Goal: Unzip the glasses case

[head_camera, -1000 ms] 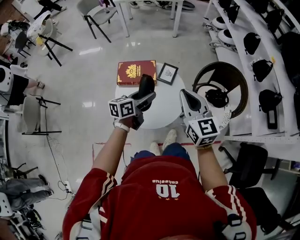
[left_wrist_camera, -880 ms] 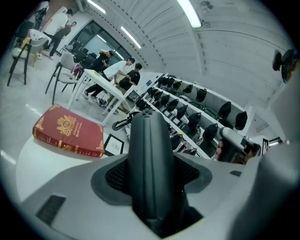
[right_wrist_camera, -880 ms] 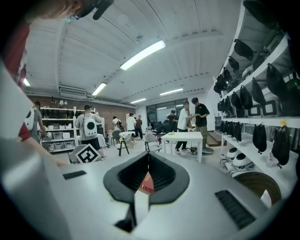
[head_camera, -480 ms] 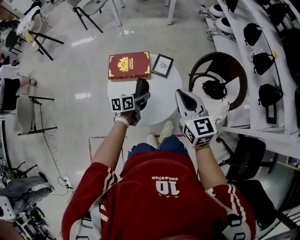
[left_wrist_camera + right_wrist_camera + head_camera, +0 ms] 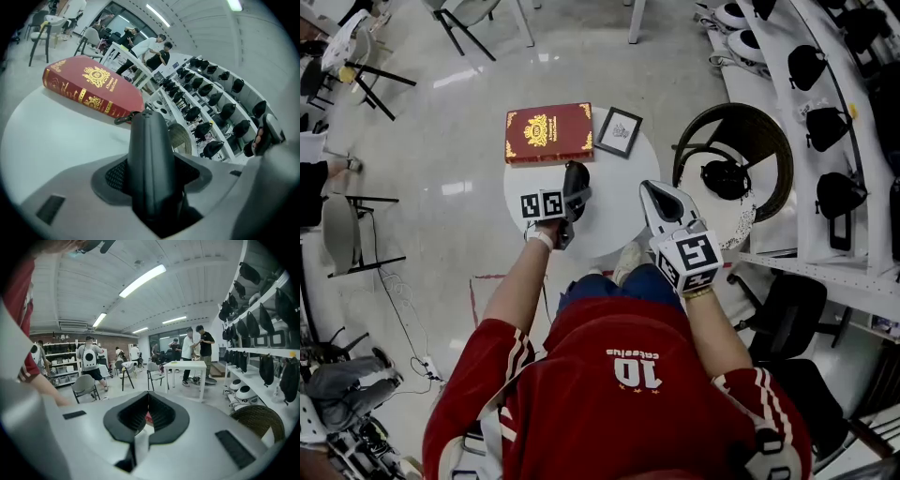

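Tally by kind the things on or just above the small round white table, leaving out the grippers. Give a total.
book: 1
picture frame: 1
glasses case: 1
Total: 3

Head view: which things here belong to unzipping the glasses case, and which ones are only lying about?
Belong to the job:
- glasses case, gripped in the left tongs
- right tongs, shut and empty

Only lying about, on the round table:
- red book
- picture frame
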The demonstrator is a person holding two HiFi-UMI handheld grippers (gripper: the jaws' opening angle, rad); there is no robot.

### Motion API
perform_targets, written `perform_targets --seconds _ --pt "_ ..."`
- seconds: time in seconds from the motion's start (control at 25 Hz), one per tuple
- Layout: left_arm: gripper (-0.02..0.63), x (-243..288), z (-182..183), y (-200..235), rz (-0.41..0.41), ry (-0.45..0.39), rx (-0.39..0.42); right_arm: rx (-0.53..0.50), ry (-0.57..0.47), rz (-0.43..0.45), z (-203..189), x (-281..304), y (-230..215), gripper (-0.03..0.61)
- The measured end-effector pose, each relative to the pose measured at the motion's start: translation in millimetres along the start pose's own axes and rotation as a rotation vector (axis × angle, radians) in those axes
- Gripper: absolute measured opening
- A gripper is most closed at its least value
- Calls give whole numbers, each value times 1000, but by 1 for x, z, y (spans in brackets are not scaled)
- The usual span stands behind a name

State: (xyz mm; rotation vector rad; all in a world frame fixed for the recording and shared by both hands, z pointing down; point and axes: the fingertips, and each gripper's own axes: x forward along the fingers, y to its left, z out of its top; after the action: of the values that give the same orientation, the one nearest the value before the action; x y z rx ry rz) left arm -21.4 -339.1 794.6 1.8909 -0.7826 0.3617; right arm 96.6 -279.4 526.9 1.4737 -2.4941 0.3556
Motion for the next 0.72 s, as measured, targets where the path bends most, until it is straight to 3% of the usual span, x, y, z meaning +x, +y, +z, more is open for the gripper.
perform_targets --seconds 0.4,0.72 --pt "267 15 -18 42 92 77 -20 -1 22 2 -6 13 -15 17" --pt "302 12 -21 45 182 72 90 -1 27 7 -3 12 -16 17"
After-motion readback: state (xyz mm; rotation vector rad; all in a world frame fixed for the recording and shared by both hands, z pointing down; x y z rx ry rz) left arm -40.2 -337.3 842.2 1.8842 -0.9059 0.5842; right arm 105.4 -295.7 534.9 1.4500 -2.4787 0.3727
